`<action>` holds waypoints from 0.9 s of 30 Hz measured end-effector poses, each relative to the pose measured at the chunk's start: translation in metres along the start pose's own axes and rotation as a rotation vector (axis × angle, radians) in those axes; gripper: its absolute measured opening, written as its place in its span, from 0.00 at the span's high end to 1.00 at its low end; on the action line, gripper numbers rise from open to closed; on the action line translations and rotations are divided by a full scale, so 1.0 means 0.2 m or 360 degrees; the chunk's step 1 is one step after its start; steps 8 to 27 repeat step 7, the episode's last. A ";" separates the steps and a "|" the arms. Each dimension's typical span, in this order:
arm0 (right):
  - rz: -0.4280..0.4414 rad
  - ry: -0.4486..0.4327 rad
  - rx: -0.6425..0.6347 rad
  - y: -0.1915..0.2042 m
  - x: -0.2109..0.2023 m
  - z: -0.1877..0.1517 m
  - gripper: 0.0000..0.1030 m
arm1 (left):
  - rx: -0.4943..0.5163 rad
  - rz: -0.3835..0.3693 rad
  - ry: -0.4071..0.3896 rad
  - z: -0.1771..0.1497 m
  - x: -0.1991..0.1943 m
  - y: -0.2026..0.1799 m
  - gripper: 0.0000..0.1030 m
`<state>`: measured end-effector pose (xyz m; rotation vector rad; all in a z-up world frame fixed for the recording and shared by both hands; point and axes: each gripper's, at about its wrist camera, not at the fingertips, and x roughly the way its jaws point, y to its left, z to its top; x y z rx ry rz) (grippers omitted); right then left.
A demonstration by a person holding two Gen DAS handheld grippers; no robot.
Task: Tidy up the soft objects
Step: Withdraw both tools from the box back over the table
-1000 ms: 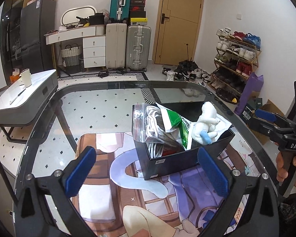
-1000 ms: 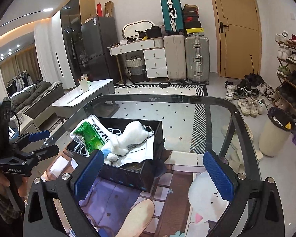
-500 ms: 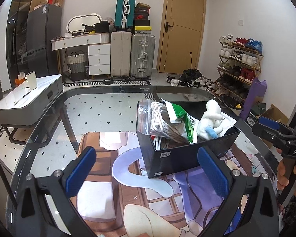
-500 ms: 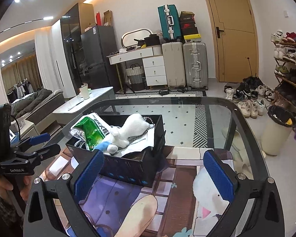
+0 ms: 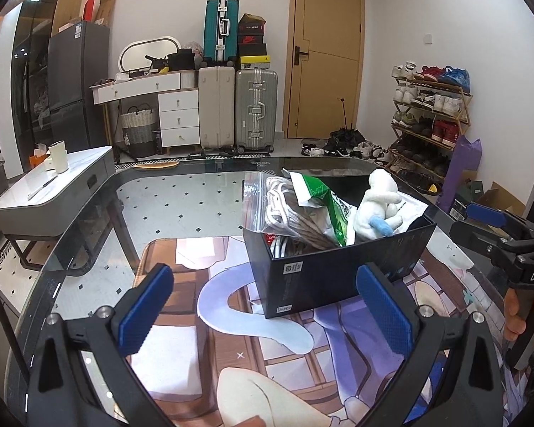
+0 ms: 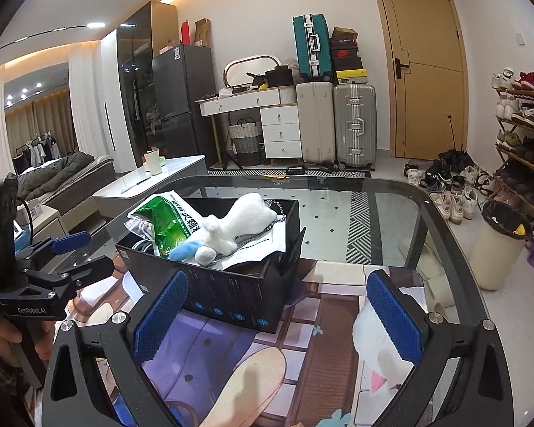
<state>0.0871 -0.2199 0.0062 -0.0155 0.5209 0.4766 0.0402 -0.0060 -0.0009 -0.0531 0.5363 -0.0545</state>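
A black box (image 5: 324, 277) (image 6: 231, 295) stands on the printed mat on a glass table. It holds a white plush toy (image 5: 375, 206) (image 6: 231, 227), a green packet (image 5: 324, 199) (image 6: 167, 220), a clear zip bag of white cord (image 5: 274, 210) and a white sheet. My left gripper (image 5: 263, 313) is open and empty, short of the box; it also shows in the right wrist view (image 6: 78, 252). My right gripper (image 6: 281, 316) is open and empty, near the box's right side; it also shows in the left wrist view (image 5: 480, 224).
The glass table's dark rim (image 5: 89, 206) curves around the printed mat (image 5: 181, 277). A low white side table (image 5: 53, 185) stands to the left. Suitcases (image 5: 238, 106), a shoe rack (image 5: 430, 114) and a bin (image 6: 498, 245) stand beyond.
Both grippers have pulled back and tilted up from the box, which now sits lower and farther in both views. Both stay open and empty.
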 end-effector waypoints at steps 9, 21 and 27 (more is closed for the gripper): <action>-0.0002 -0.0015 -0.0004 0.01 0.00 -0.02 0.01 | 0.0013 0.0004 -0.0043 0.00 -0.02 -0.01 0.00; -0.0002 -0.0015 -0.0004 0.01 0.00 -0.02 0.01 | 0.0013 0.0004 -0.0043 0.00 -0.02 -0.01 0.00; -0.0002 -0.0015 -0.0004 0.01 0.00 -0.02 0.01 | 0.0013 0.0004 -0.0043 0.00 -0.02 -0.01 0.00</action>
